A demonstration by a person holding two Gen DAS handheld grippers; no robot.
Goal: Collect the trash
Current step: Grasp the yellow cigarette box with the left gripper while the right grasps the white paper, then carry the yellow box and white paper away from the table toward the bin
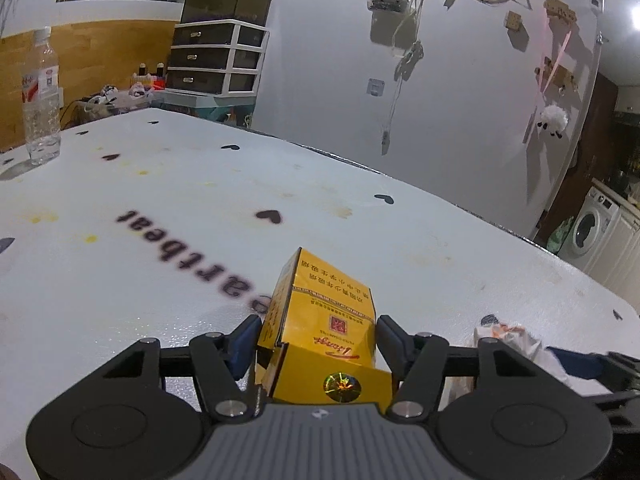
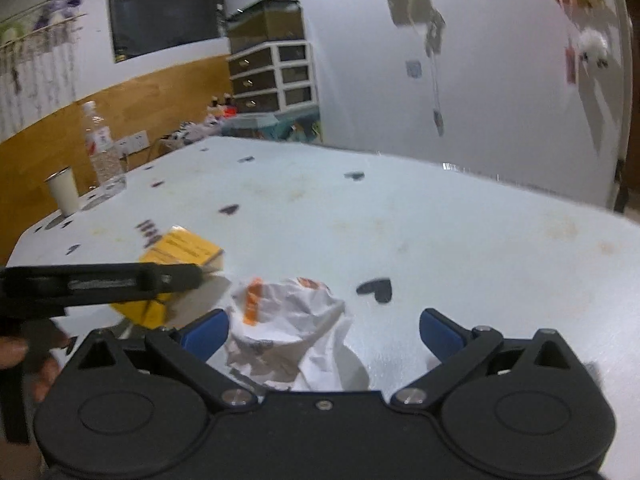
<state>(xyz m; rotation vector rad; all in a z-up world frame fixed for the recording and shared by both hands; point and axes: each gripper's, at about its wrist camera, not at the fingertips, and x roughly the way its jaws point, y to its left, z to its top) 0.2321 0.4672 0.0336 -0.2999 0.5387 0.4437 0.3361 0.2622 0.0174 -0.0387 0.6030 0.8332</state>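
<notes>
the white table (image 1: 168,264), printed with dark hearts, carries everything you're after, so both your tools come in low across its top. far back stands a clear plastic bottle (image 1: 40,96), with a white cup (image 2: 63,194) near it, both well apart from your work. closer in, your left gripper (image 1: 316,332) has its blue pads pressed on the flanks of the yellow cigarette box (image 1: 320,320), flap toward you; that side-on pinch looks meant to lift it without crushing. just beside it lies the crumpled white wrapper (image 2: 288,328), between the spread jaws of your right gripper (image 2: 324,334), the left pad near it, the right one well apart, nothing pinched yet.
</notes>
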